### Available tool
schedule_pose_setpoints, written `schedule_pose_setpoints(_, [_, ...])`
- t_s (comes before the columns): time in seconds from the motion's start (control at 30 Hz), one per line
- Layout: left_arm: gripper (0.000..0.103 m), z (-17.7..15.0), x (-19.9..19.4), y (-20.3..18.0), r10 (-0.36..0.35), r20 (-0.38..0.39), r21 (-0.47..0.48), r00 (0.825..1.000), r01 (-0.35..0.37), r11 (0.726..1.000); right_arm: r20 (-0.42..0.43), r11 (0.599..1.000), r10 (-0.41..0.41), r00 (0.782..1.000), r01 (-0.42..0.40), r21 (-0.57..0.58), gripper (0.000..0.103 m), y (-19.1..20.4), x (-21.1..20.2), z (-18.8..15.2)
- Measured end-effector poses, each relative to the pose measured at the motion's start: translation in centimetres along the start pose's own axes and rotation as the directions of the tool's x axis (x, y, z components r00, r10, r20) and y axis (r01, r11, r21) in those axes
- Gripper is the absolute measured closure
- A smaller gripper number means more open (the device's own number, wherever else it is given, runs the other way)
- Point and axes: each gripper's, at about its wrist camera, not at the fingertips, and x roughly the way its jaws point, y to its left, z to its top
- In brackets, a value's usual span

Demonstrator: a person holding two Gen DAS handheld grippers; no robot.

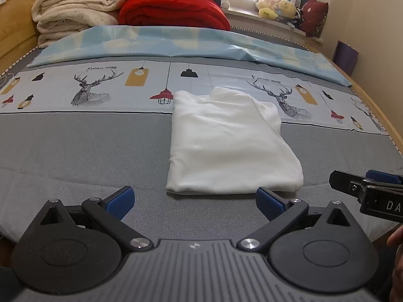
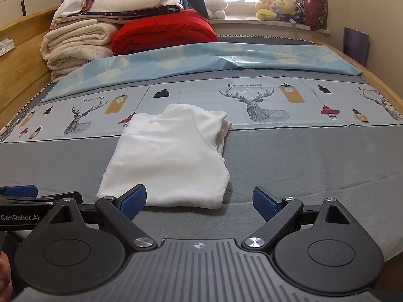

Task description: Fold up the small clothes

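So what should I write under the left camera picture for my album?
Open left tool waits before a folded white shirt on the grey bed.

Both views set low over the near edge of the grey quilted bed cover [image 1: 75, 151], facing along the bed toward the bright window. Left wrist view placed left of the folded white garment [image 1: 226, 146], right wrist view further right [image 2: 171, 156]. Shared: garment, deer-print sheet band [image 2: 252, 100], red folded blanket [image 1: 173, 12].
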Motion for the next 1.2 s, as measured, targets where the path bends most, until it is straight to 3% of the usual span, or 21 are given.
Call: schedule_pose_setpoints(1.2, [0.001, 0.09, 0.17, -0.26, -0.004, -0.001, 0.0, 1.0, 0.004, 1.0, -0.007, 1.0, 0.021, 1.0, -0.021, 0.01, 0.011, 0.27, 0.25, 0.0])
